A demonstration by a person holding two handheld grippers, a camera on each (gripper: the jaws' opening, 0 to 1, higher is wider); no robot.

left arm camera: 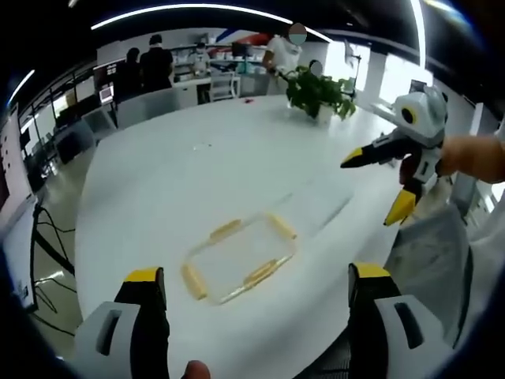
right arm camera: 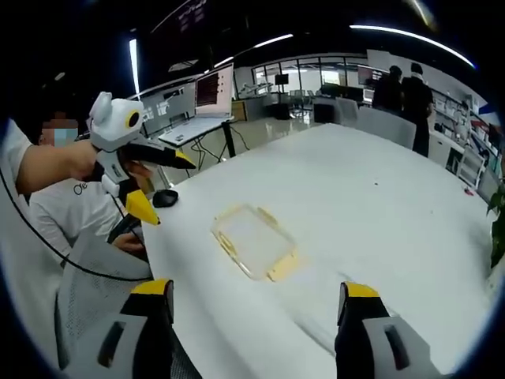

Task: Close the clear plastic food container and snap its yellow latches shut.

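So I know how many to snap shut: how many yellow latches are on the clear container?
4, one on each side of the clear plastic food container: far-left latch, far-right latch, near-left latch, near-right latch. None seems hidden.

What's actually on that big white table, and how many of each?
Clear plastic food container: 1
Yellow latches on it: 4
Potted plant: 1
Total: 6, on the white table. Small specks farther back are too tiny to identify.
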